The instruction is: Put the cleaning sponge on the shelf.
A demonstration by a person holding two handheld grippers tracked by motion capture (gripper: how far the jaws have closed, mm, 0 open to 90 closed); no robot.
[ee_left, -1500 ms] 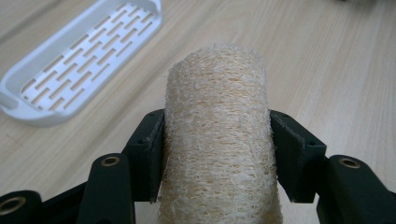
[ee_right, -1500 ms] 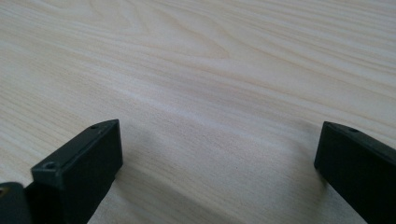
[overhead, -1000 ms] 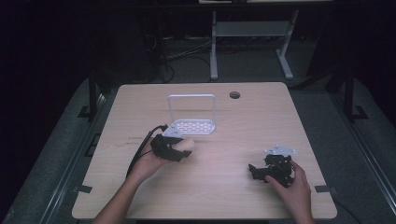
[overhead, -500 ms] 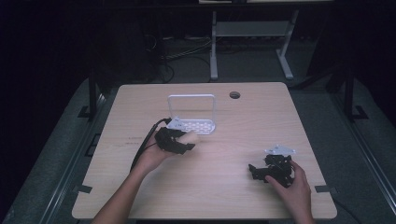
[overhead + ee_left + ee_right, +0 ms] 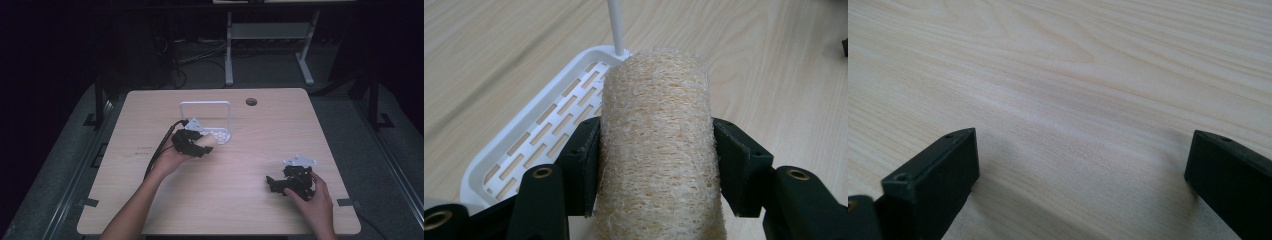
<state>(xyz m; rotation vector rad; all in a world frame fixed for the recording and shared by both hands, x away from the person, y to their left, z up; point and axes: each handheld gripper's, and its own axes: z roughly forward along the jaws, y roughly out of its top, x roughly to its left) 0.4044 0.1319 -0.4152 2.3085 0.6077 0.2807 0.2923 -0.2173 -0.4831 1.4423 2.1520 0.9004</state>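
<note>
Two grippers work at one wooden table (image 5: 240, 200), the largest thing in the high view; on it, toward twelve o'clock, stands a white slotted tray (image 5: 222, 136) with a tall wire hoop rising at its far edge; at the tray's eight o'clock corner hovers the left gripper (image 5: 197, 148), and well apart at four o'clock on the table rests the right gripper (image 5: 276, 184), held low against the wood. As I judge it, the pick-up is done and the carry nearly so; the loofah roll (image 5: 656, 150) is clamped between the left jaws and reaches over the tray's near rim, so what is left is to lower it onto the slots and let go. The left gripper view gives what the high view cannot: the coarse pale fibre of the roll, the black jaws pressed into its flanks, the tray's slotted floor (image 5: 544, 135) just beyond at ten o'clock; the high view alone gives the spacing of both hands. The right gripper view shows its jaws spread wide over bare grain, holding nothing.
</note>
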